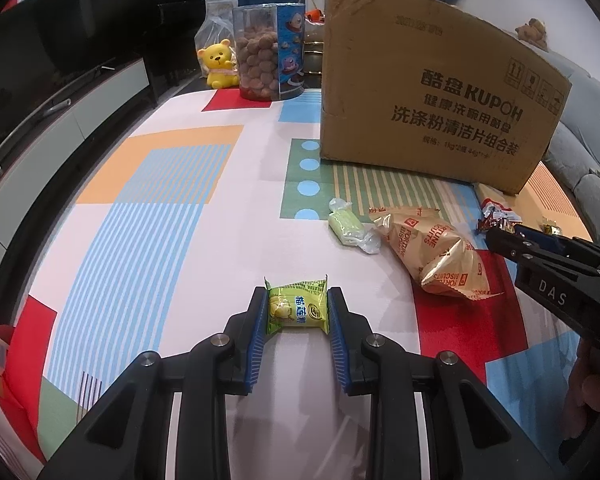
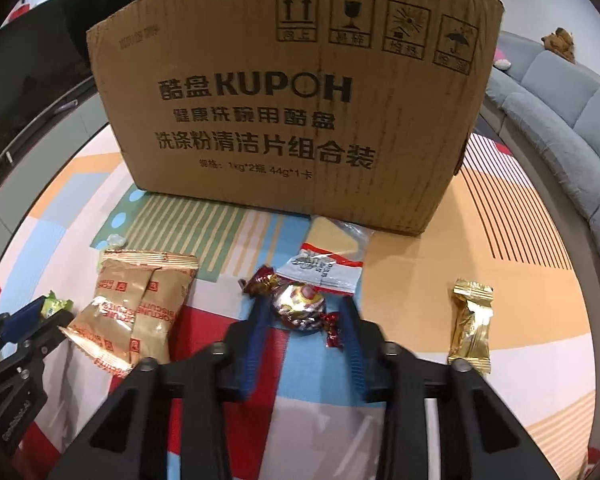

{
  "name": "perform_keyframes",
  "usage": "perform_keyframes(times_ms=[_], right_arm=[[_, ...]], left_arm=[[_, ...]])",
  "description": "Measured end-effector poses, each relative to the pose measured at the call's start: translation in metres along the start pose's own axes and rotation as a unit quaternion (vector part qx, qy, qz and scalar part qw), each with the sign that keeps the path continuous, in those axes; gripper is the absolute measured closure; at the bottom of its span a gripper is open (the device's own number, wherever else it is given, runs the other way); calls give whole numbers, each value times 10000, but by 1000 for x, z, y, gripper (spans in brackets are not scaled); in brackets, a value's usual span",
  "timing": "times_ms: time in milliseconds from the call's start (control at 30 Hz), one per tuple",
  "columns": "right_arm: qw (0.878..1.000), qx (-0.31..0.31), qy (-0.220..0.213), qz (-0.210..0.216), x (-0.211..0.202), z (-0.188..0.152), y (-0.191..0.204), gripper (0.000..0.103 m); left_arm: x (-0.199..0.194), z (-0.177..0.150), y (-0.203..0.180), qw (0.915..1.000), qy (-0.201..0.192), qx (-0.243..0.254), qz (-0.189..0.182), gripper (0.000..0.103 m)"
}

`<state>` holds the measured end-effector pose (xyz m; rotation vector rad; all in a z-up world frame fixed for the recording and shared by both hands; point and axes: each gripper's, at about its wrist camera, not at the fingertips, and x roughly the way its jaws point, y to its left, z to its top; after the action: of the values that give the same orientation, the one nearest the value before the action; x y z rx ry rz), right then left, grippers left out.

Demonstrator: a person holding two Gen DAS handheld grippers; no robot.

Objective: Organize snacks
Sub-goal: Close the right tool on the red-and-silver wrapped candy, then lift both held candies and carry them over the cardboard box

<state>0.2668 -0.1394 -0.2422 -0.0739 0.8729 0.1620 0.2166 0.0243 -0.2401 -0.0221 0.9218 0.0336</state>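
In the left wrist view my left gripper [image 1: 297, 304] is shut on a small green snack packet [image 1: 296, 310], held just above the patterned tablecloth [image 1: 160, 200]. In the right wrist view my right gripper [image 2: 303, 308] is closed around a red foil candy [image 2: 300, 310], which sits at its fingertips on the cloth. A tall cardboard box [image 2: 292, 120] stands right behind it. Two gold Fortune Biscuits packs [image 2: 140, 308] lie left of the candy, a gold-wrapped sweet [image 2: 470, 324] to the right, and a white and red sachet [image 2: 324, 270] just beyond. A pale green wrapped sweet [image 1: 348, 228] lies by the biscuits.
At the table's far end stand a clear jar of nuts [image 1: 260, 52] and a yellow bear figure [image 1: 220, 64]. A grey sofa [image 2: 560, 120] runs along the right side. A dark TV cabinet [image 1: 60, 60] lines the left.
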Motion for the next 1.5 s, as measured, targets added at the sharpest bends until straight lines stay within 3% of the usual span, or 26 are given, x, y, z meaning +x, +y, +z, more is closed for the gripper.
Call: perform_keyframes(times_ms=[433, 1500], right_arm=[[9999, 12, -141, 54, -33, -5, -4, 72], [9947, 39, -1027, 14, -141, 7, 4, 72]], left_arm=[[-17, 5, -1, 9998, -203, 67, 59, 74], [-101, 22, -10, 9954, -934, 171, 112, 74]])
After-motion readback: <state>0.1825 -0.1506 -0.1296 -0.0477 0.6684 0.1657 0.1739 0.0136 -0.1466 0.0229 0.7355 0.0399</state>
